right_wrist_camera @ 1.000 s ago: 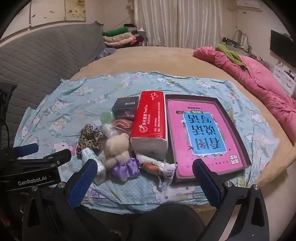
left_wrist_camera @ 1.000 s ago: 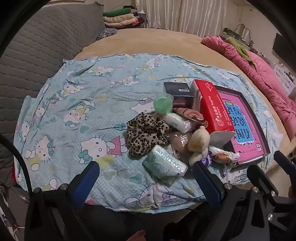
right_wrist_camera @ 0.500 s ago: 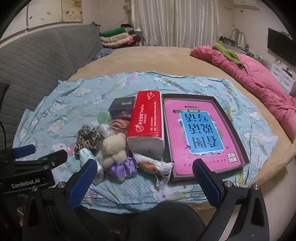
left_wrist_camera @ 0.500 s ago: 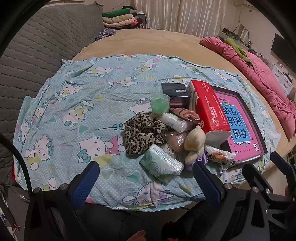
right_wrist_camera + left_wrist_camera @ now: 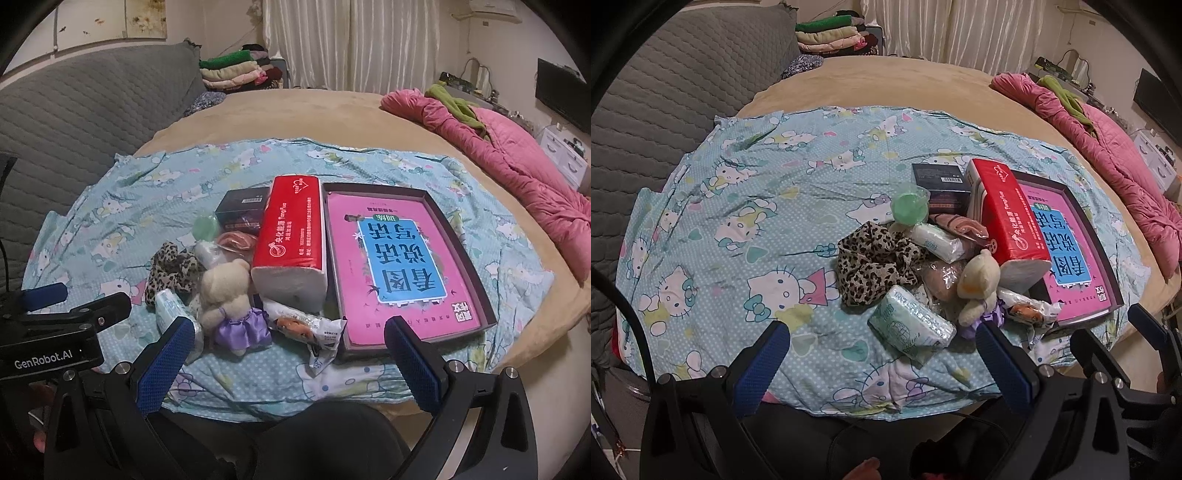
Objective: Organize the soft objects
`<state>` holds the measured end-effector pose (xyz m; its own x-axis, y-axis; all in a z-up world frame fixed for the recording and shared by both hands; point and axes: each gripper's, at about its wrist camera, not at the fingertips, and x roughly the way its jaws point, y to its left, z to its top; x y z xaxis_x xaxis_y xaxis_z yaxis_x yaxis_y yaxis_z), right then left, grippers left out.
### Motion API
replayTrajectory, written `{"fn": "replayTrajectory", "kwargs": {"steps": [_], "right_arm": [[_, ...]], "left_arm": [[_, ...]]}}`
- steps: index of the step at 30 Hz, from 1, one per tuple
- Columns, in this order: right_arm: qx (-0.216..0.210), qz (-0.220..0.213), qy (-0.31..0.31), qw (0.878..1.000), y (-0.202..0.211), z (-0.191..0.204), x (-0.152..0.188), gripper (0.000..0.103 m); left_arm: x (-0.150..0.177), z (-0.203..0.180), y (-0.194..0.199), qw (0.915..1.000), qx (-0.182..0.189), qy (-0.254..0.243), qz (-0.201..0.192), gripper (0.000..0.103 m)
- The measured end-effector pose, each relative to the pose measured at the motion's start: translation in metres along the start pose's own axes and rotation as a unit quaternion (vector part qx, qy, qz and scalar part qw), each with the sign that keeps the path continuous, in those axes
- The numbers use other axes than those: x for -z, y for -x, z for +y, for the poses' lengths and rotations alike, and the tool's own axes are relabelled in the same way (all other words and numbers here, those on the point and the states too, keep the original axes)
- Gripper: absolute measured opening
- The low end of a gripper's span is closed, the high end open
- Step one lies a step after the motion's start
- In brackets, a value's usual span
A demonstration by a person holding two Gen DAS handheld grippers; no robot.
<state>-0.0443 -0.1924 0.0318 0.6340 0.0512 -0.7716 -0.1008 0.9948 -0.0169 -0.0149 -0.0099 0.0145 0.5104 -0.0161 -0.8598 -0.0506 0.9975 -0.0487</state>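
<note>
Grippers (image 5: 879,360) (image 5: 288,354) spread wide and empty, poised before my pile.
Sorting not begun, I judge; next, reach ahead for the tissue pack (image 5: 911,327) between my left fingers.

The left gripper's black body (image 5: 48,354), at the lower left of the right wrist view, reads "GenRobot.AI". The red tissue pack (image 5: 291,236) and pink box (image 5: 402,262) bear Chinese characters; small print is illegible.

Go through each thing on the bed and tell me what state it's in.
left claw: open, empty
right claw: open, empty
red tissue pack: sealed, lying flat
dark tray: open, holding pink book
teddy bear: lying on its back
leopard scrunchie: bunched
</note>
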Motion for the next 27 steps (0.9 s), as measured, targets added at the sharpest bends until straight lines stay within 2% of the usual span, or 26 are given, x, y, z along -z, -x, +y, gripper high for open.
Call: {"fn": "replayTrajectory", "kwargs": {"steps": [27], "right_arm": [[0.004, 0.002, 0.007, 1.000, -0.0042, 0.0004, 0.0010, 0.102]], "left_arm": [[-0.0014, 0.0027, -0.0055, 1.0000, 0.006, 0.005, 0.002, 0.101]]}}
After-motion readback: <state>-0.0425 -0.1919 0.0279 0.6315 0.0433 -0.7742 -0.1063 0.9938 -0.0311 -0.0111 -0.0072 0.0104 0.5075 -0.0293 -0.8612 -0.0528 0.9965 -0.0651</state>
